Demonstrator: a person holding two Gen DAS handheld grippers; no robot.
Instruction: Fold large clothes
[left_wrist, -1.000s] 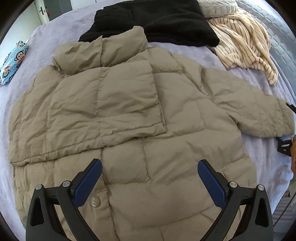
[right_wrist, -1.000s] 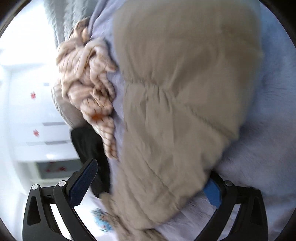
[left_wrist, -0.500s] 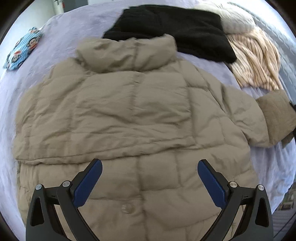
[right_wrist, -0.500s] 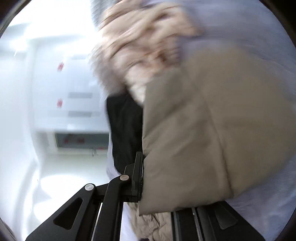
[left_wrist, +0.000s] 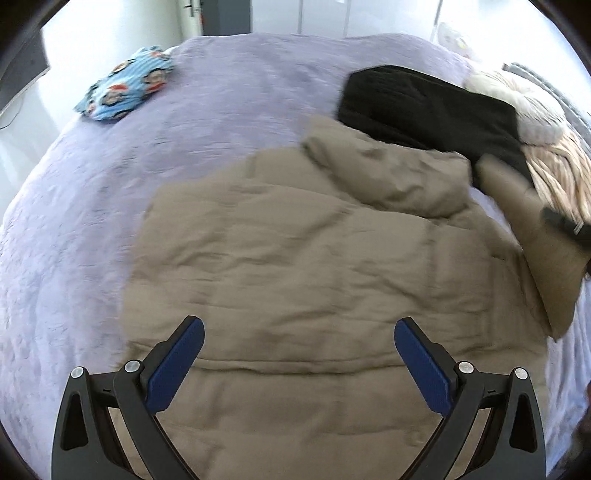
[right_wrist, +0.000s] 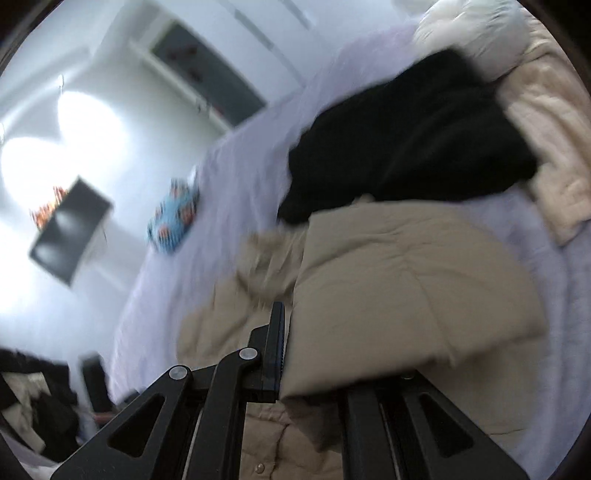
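A tan puffer jacket (left_wrist: 314, 266) lies spread on the lilac bed (left_wrist: 110, 192), its collar toward the far side. My left gripper (left_wrist: 299, 354) is open and empty, hovering above the jacket's lower body. My right gripper (right_wrist: 295, 354) is shut on the jacket's right sleeve (right_wrist: 399, 288) and holds it lifted above the jacket's body. The sleeve also shows in the left wrist view (left_wrist: 535, 240), raised at the right edge, with the right gripper (left_wrist: 569, 225) on it.
A black garment (left_wrist: 424, 107) lies just beyond the collar. A cream striped knit (left_wrist: 561, 166) and a pale pillow (left_wrist: 517, 96) lie at the far right. A blue patterned cloth (left_wrist: 125, 88) sits at the far left. A dark monitor (right_wrist: 70, 232) stands beyond the bed.
My right gripper closed on the sleeve and lifted it up and inward toward the collar. The left gripper's view swung left, staying open over the jacket.
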